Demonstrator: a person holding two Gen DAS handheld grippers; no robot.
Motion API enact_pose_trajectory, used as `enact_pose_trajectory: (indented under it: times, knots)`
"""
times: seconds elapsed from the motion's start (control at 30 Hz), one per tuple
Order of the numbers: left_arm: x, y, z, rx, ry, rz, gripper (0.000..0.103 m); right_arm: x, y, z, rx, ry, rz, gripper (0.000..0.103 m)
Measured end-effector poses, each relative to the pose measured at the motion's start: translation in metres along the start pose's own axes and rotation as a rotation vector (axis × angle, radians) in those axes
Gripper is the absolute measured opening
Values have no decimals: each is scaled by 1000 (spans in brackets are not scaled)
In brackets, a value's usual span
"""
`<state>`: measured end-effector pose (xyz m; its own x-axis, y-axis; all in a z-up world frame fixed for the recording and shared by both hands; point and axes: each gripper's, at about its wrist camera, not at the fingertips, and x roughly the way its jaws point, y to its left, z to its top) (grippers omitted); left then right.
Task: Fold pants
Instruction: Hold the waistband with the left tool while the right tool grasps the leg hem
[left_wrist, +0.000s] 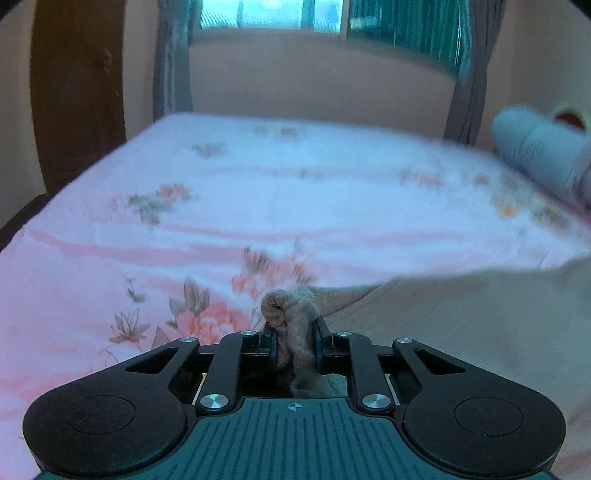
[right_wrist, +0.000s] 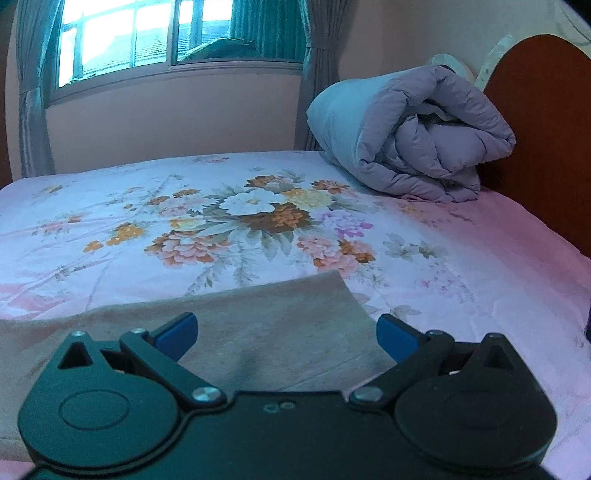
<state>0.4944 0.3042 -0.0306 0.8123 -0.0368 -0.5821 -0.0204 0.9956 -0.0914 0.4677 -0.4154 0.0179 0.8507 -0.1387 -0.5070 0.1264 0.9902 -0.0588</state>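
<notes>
Beige pants (left_wrist: 461, 325) lie on a floral bed sheet (left_wrist: 221, 206). In the left wrist view my left gripper (left_wrist: 293, 343) is shut on a bunched fold of the pants' cloth (left_wrist: 291, 310), which sticks up between the blue pads and stretches off to the right. In the right wrist view my right gripper (right_wrist: 286, 334) stands open just above a flat part of the pants (right_wrist: 266, 317), near their far corner. Its blue pads (right_wrist: 175, 332) hold nothing.
A rolled grey-blue duvet (right_wrist: 410, 136) lies at the head of the bed against a red-brown headboard (right_wrist: 543, 129). Behind the bed are a window (right_wrist: 147, 33) and grey curtains. A brown door (left_wrist: 77, 92) stands at the left.
</notes>
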Motion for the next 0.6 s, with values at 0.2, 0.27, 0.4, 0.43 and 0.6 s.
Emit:
enact_pose_trajectory:
  times: [0.2, 0.27, 0.4, 0.43, 0.6]
  knots:
    - [-34, -5, 4, -20, -75, -11, 18, 24, -24, 12, -1, 6, 141, 92]
    - [-36, -4, 3, -33, -77, -3, 18, 41, -29, 15, -34, 14, 131, 87]
    - [-27, -3, -1, -47, -59, 27, 18, 75, -40, 15, -87, 58, 148, 77]
    - [-25, -3, -1, -48, -56, 32, 18, 79, -41, 15, -99, 58, 138, 77]
    - [-14, -3, -5, -52, -35, 59, 18, 104, -54, 15, -110, 71, 131, 73]
